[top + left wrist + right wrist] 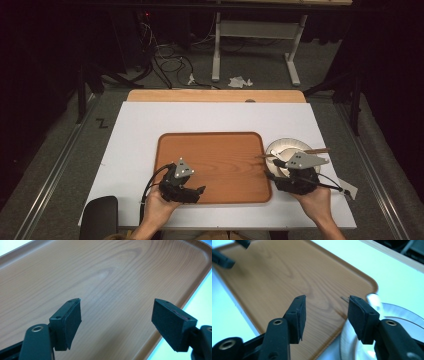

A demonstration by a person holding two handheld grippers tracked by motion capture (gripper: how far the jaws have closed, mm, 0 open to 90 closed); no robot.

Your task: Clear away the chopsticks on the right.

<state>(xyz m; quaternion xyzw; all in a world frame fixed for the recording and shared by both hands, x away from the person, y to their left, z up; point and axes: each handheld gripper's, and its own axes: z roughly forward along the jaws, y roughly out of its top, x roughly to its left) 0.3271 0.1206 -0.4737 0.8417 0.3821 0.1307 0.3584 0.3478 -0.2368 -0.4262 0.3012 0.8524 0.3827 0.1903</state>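
the right gripper hangs with fingers spread and empty over the plate just beside the tray. the left gripper, likewise wide and empty, hovers over the tray. closing carelessly, the right fingers could knock the chopsticks off the plate onto the desk.

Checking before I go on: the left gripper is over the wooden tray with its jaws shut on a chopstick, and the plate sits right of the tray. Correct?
Not quite. The left gripper view shows the left gripper over the wooden tray with jaws open and nothing between them. The plate does sit right of the tray.
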